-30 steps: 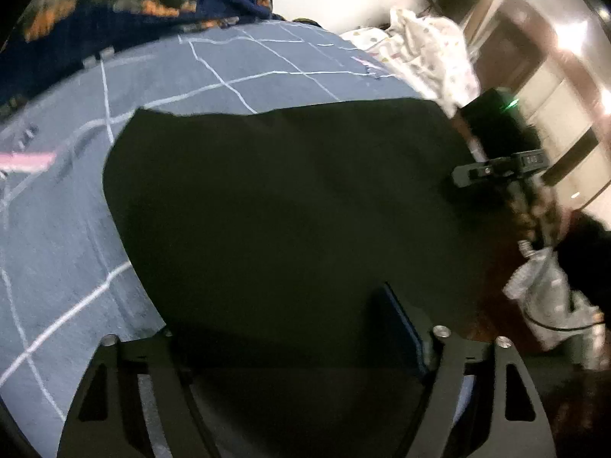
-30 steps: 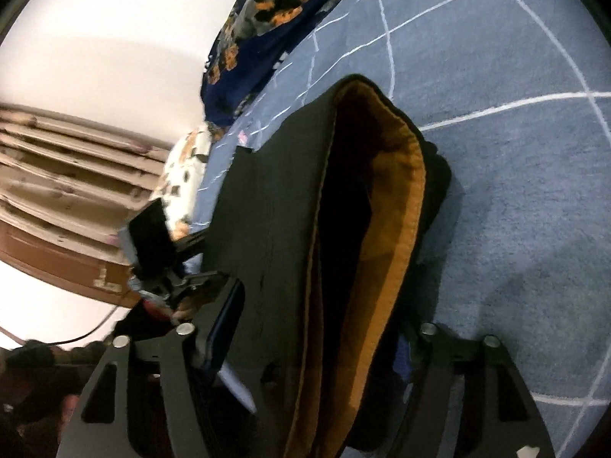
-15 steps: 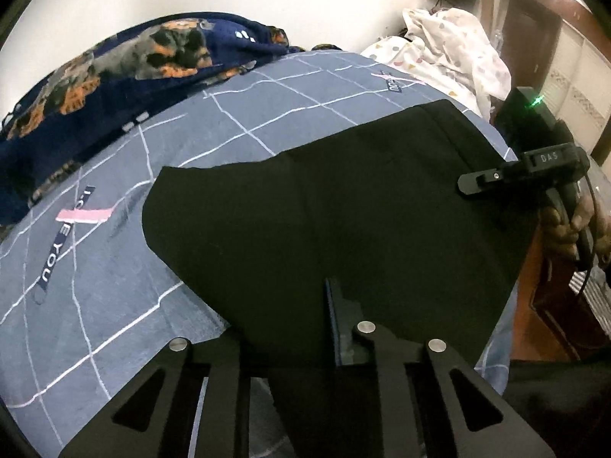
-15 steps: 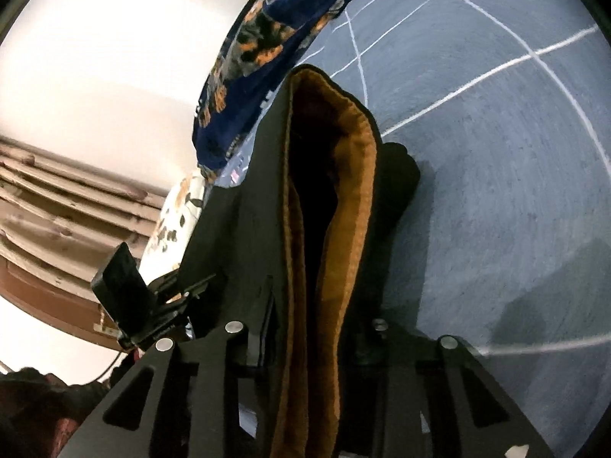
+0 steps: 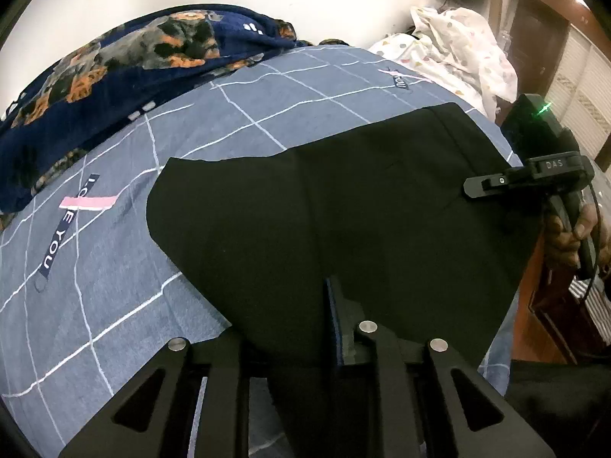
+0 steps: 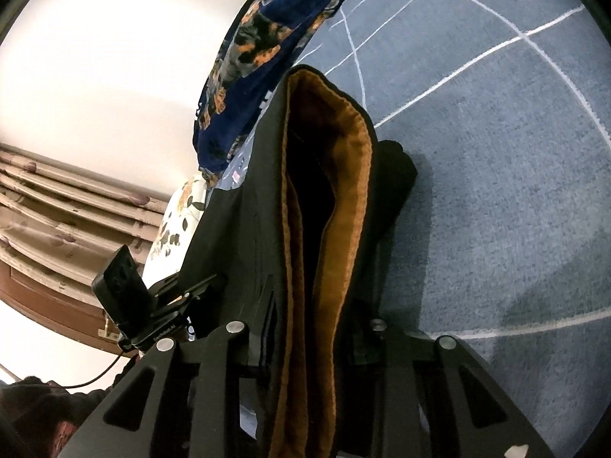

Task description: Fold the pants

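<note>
Black pants (image 5: 343,210) lie spread on the blue checked bed sheet (image 5: 114,267). In the left wrist view my left gripper (image 5: 290,324) pinches their near edge; its jaws are easing open slightly with the cloth still between them. My right gripper (image 5: 492,187) holds the far right edge, with a hand (image 5: 573,236) on its handle. Seen from the right wrist, the right gripper (image 6: 317,328) is shut on the waistband of the pants (image 6: 236,229), whose orange lining (image 6: 343,229) gapes upward. The left gripper (image 6: 172,305) shows at the left of that view.
A navy blanket with orange patches (image 5: 114,68) is bunched along the far side of the bed. A white dotted cloth (image 5: 458,49) lies at the far right corner. Brown wooden furniture (image 5: 553,324) stands beyond the bed's right edge.
Both grippers closed on the pants from open. The left gripper tilted up and lifted, bringing more of the bed into view. In the last half second little moved.
</note>
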{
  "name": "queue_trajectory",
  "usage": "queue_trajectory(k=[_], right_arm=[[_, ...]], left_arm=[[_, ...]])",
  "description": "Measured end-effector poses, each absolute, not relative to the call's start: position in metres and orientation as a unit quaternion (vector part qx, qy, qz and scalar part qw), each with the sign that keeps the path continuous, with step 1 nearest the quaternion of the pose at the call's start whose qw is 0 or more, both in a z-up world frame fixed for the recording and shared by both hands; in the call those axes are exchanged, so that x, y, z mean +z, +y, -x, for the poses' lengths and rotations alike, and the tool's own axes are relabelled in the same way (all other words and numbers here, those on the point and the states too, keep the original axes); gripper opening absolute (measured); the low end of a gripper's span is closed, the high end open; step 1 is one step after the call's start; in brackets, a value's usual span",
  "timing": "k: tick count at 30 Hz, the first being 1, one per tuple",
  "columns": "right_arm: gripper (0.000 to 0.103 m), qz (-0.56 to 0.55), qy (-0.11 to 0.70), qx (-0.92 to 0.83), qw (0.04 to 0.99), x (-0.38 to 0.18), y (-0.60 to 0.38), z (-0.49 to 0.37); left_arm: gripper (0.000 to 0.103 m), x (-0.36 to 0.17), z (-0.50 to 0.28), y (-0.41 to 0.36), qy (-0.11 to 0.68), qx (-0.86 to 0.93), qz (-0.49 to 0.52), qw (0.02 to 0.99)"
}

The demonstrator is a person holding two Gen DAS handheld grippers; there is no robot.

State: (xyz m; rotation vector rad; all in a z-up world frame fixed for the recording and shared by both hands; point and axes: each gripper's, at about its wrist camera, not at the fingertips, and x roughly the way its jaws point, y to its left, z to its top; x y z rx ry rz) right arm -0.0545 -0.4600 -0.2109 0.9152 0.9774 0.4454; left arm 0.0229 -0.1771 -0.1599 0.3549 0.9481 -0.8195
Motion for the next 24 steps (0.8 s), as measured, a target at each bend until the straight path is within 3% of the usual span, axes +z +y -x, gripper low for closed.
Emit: queue_trajectory(k=[5, 12, 16, 20, 23, 24], right_arm=[[0.027, -0.422, 0.447, 0.206, 0.761, -0.213, -0.461, 0.057], [0.026, -0.419, 0.448, 0.208, 0.762, -0.214, -0.462, 0.057], [0.026, -0.418, 0.449, 0.207, 0.762, -0.214, -0.461, 0.057], [0.026, -0.416, 0.450, 0.206, 0.763, -0.214, -0.460, 0.058], [0.026, -0.418, 0.450, 0.205, 0.762, -0.214, -0.460, 0.058], [0.026, -0.419, 0.449, 0.205, 0.762, -0.214, -0.460, 0.057]], left_arm=[[0.029, -0.164, -0.025, -0.175, 0.446, -0.375, -0.160, 0.796], [0.050, -0.169, -0.029, -0.173, 0.455, -0.366, -0.160, 0.796], [0.054, -0.173, -0.031, -0.171, 0.462, -0.365, -0.152, 0.794], [0.071, -0.187, -0.038, -0.168, 0.509, -0.382, -0.120, 0.762], [0.068, -0.187, -0.043, -0.163, 0.520, -0.420, -0.076, 0.740], [0.051, -0.187, -0.045, -0.162, 0.525, -0.429, -0.059, 0.732]])
